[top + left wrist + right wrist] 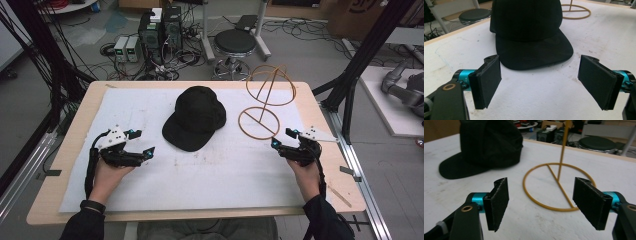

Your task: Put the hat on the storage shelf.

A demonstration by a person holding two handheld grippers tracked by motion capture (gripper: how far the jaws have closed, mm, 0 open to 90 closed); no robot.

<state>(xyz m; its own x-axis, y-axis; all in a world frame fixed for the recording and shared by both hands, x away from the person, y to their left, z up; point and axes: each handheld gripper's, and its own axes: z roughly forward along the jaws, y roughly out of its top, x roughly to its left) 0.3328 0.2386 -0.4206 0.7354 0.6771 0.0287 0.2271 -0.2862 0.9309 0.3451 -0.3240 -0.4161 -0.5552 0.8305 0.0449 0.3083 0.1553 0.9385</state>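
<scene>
Getting Ready by the Cap

Sitting mid-table on the white sheet (210, 185), the black cap (196, 117) has a gold wire hat stand (265, 102) at its 3 o'clock, probably where it belongs. Left gripper (141, 142) at 8 o'clock and right gripper (281, 138) at 4 o'clock rest low, jaws spread wide, holding nothing.

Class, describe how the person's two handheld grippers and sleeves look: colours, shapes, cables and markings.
Each gripper, left gripper and right gripper, has a black body, teal-blue joints behind flat rectangular black pads, and a pale three-cornered plate on top. Brass-coloured rings mark the arms. Black cables trail back along the dark sleeves; a black band circles the left wrist.
</scene>
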